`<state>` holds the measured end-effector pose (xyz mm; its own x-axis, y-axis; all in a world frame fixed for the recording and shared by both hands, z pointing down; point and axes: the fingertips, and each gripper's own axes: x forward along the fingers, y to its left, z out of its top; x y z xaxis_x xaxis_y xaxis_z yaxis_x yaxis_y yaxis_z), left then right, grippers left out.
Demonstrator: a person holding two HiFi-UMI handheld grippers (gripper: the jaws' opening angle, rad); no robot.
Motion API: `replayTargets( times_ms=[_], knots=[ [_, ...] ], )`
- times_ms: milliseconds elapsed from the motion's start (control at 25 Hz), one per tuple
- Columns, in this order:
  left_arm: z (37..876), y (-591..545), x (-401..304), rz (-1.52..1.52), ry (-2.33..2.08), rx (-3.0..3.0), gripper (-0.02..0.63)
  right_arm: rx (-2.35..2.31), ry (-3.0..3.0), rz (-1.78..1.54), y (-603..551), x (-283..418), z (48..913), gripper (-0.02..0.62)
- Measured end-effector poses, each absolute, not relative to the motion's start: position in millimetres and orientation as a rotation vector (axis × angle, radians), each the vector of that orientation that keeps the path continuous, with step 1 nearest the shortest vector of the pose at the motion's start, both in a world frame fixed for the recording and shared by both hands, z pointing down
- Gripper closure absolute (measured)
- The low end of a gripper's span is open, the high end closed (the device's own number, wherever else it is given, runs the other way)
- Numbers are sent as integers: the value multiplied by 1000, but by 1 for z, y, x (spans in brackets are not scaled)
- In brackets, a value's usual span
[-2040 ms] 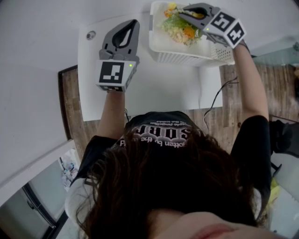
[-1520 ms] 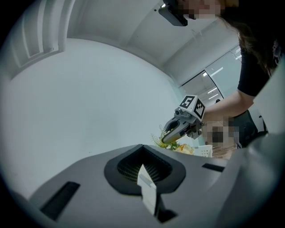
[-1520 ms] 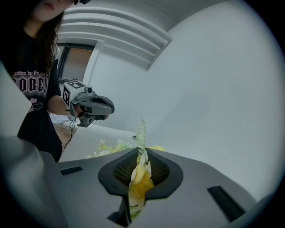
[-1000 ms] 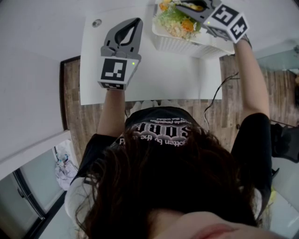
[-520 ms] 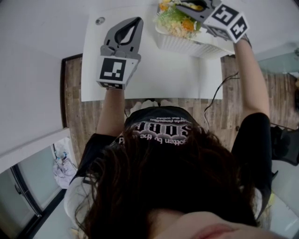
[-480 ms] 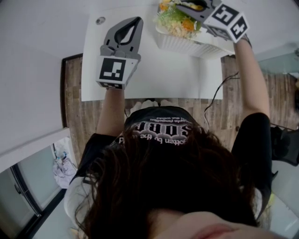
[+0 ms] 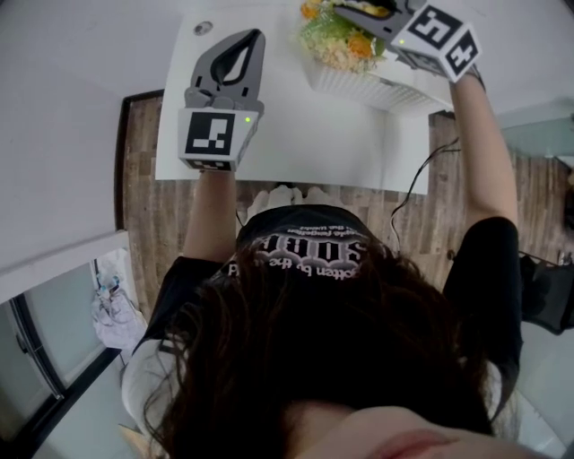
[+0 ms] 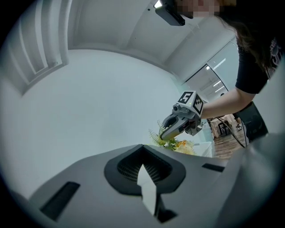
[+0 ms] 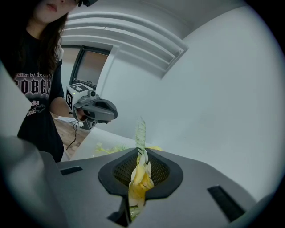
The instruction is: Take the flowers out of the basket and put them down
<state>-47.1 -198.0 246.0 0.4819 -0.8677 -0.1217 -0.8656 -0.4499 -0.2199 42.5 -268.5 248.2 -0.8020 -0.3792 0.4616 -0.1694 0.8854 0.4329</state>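
A bunch of yellow, orange and green flowers [image 7: 345,43] hangs over the left part of the white slatted basket [image 7: 381,88] at the table's far right. My right gripper [image 7: 339,9] is shut on it. In the right gripper view a yellow bloom [image 9: 138,180] and a fern sprig [image 9: 140,131] stick out between the jaws of the right gripper [image 9: 141,153]. My left gripper [image 7: 254,34] hovers over the white table [image 7: 305,143], left of the basket, shut and with nothing in it. From the left gripper [image 8: 142,151], the right gripper [image 8: 178,124] shows above the flowers [image 8: 177,143].
A small round grommet [image 7: 204,28] sits at the table's far left corner. A black cable [image 7: 414,184] hangs off the table's near right edge over wooden floor [image 7: 143,206]. White walls close in behind and on the left. The person's body stands against the table's front edge.
The right gripper has kept its hold on the flowers, and the bunch now sits a little higher and further left over the basket's rim. The left gripper has barely moved.
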Motion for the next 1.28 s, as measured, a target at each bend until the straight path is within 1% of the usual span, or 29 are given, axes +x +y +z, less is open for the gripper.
replayTargets(
  times_ms=[240, 800, 880, 1040, 1120, 1280],
  knots=[
    [254, -195, -66, -17, 1548, -2435, 607, 326, -2522, -535, -266, 21, 248, 555],
    [239, -195, -65, -15, 1579, -2413, 607, 283, -2552, -527, -260, 15, 246, 555],
    [240, -191, -79, -16, 1578, -2418, 607, 274, -2555, -524, -256, -3, 248, 555],
    [249, -178, -142, -17, 1595, -2423, 606, 250, -2549, -509, -242, -69, 261, 555],
    [252, -174, -163, -23, 1600, -2423, 606, 241, -2538, -498, -238, -90, 271, 555],
    [251, -173, -161, -35, 1603, -2426, 607, 231, -2539, -472, -236, -88, 282, 555]
  ],
)
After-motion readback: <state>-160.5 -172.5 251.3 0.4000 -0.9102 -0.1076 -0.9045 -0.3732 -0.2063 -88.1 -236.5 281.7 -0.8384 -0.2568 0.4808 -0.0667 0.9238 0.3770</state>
